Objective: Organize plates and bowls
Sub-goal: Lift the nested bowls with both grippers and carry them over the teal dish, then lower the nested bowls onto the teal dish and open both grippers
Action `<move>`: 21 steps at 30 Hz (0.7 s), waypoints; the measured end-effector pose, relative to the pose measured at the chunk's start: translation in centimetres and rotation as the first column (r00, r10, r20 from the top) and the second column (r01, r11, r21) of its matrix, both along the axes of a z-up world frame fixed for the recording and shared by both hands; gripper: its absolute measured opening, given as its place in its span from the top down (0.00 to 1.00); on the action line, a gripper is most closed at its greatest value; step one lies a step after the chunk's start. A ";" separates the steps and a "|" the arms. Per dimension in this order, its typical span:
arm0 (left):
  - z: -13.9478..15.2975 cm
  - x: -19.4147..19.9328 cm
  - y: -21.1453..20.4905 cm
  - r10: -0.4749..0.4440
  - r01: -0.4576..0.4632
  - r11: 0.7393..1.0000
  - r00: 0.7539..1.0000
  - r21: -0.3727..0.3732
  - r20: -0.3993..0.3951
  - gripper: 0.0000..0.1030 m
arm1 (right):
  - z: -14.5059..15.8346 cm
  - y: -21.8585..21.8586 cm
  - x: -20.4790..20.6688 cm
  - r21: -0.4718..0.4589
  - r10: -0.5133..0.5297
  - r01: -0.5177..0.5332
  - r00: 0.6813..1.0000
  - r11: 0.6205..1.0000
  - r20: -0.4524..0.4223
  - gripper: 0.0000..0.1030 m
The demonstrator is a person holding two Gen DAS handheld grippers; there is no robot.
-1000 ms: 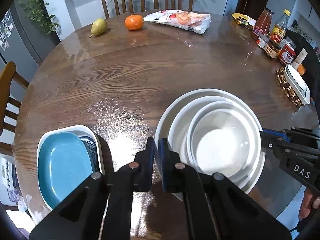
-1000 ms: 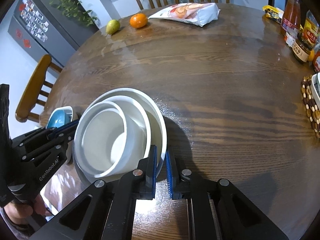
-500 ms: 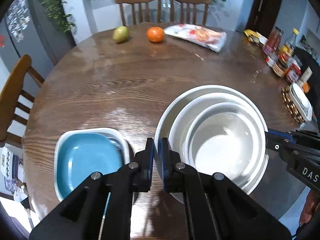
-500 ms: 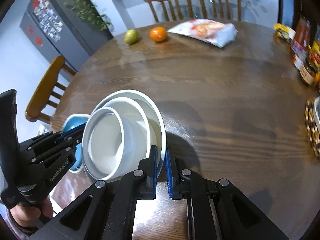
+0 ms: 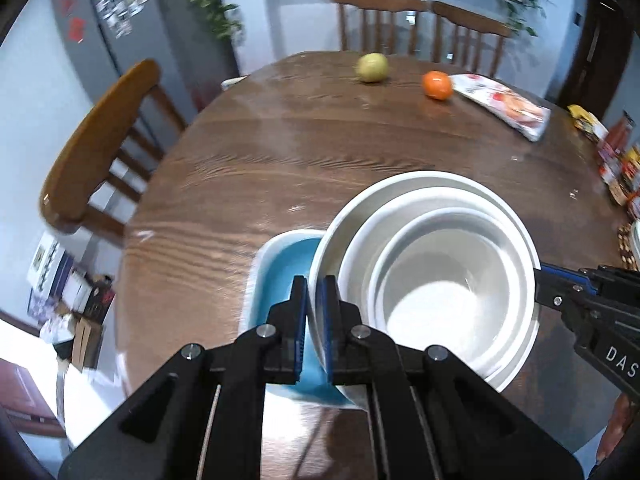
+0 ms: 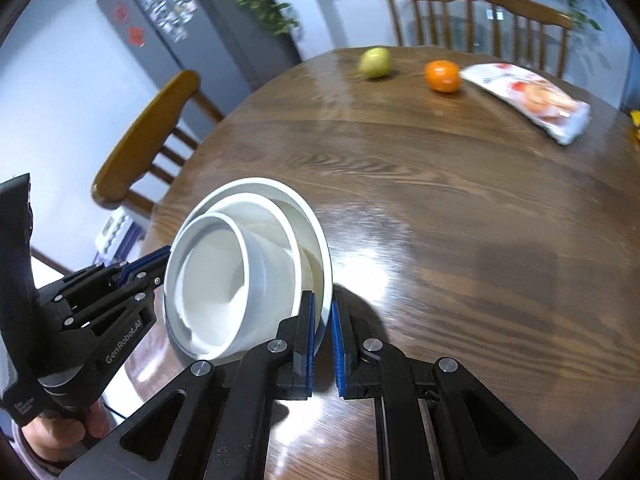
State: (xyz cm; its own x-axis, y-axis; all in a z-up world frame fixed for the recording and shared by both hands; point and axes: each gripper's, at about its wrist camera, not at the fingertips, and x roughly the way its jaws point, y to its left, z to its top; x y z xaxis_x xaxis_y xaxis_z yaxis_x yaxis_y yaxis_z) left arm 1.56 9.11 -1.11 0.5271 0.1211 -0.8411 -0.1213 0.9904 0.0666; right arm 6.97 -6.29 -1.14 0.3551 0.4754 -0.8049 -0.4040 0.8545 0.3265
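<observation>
We have carried the white stack point(image 5: 436, 280) leftward; it now overlaps the blue dish point(image 5: 280, 276) instead of sitting apart. The left gripper point(image 5: 316, 312) and right gripper point(image 6: 322, 328) each pinch opposite rims, sharing the weight and keeping the nested bowls level above the table point(image 6: 460, 208).

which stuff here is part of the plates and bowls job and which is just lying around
Part of the job:
- nested white bowls, gripped by left gripper and right gripper
- blue dish

Lying about:
- pear
- orange
- snack bag
- jars
</observation>
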 end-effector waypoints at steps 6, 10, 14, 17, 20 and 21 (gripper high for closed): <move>-1.2 0.1 2.9 0.061 -0.060 0.998 0.997 0.021 -0.046 0.98 | -1.6 3.7 0.7 0.011 0.060 -0.059 0.997 0.998 -0.052 0.88; -2.6 1.1 3.9 0.066 -0.064 0.998 0.993 0.024 -0.102 0.98 | -3.3 5.0 1.7 0.008 0.065 -0.065 0.991 0.998 -0.119 0.88; -2.4 2.4 3.8 0.046 -0.039 0.997 0.993 0.067 -0.106 0.97 | -3.7 5.3 3.2 0.017 0.053 -0.051 0.984 0.999 -0.169 0.89; -2.7 3.1 3.8 0.041 -0.033 0.995 0.995 0.092 -0.095 0.97 | -3.6 5.5 3.9 0.016 0.036 -0.033 0.984 0.999 -0.175 0.89; -2.7 3.6 3.7 0.044 -0.036 0.993 0.996 0.108 -0.074 0.97 | -3.4 5.6 4.4 0.004 0.020 -0.019 0.988 1.000 -0.152 0.89; -2.8 3.8 3.8 0.040 -0.032 0.993 0.997 0.113 -0.069 0.97 | -3.4 5.7 4.6 0.000 0.015 -0.015 0.989 1.000 -0.148 0.89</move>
